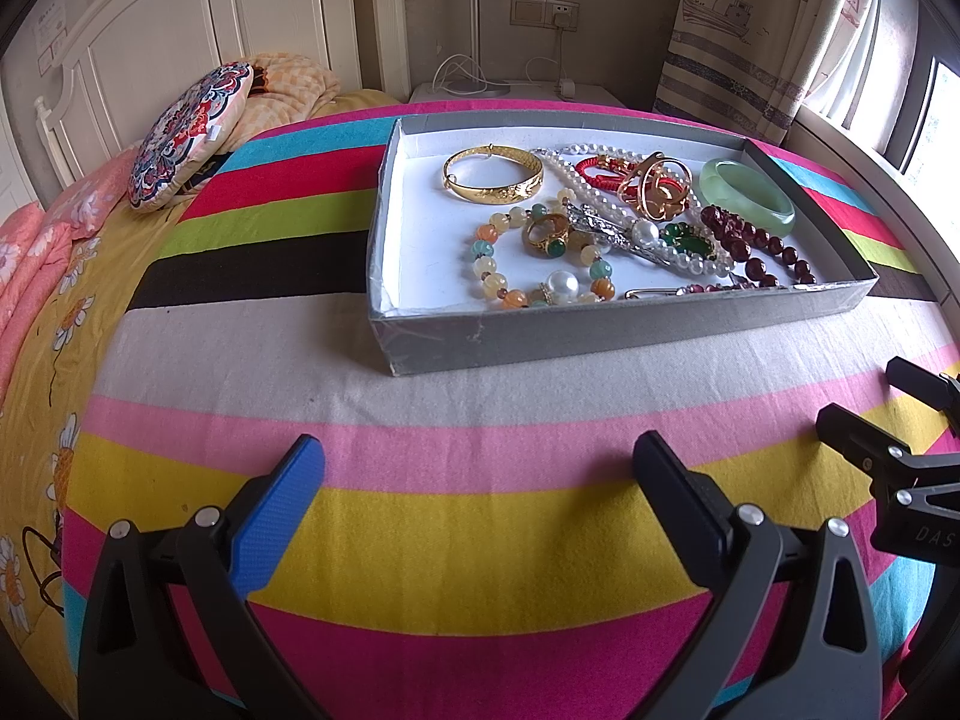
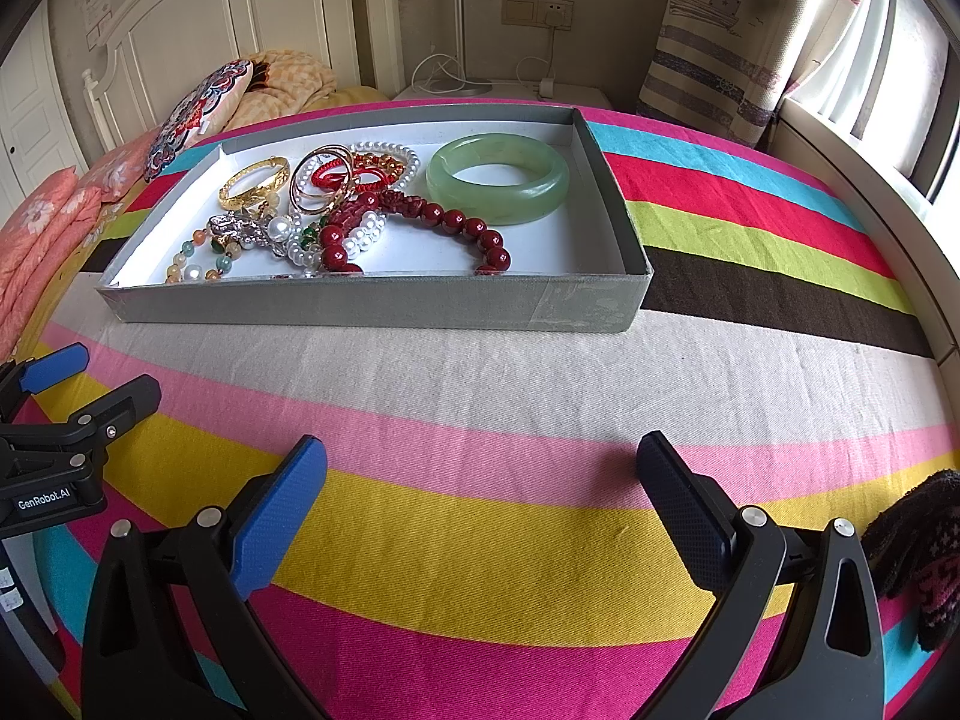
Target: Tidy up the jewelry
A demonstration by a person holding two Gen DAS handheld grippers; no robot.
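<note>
Jewelry's all piled in the tray (image 1: 618,330) on the striped sheet (image 2: 480,540), mostly tangled at its middle. Biggest piece is the jade bangle (image 2: 498,177), off to one side: stiff, slick, probably breakable, so I'd pinch across its rim. Bead strands look floppy and snaggy. My left gripper (image 1: 480,468) and right gripper (image 2: 483,468) are both wide open, holding nothing, well short of the tray.

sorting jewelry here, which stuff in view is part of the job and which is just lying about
For the job: grey tray, jade bangle, gold bangle, red bead bracelet, pearl strand, left gripper, right gripper.

Just lying about: patterned cushion, orange blanket, knit glove.
</note>
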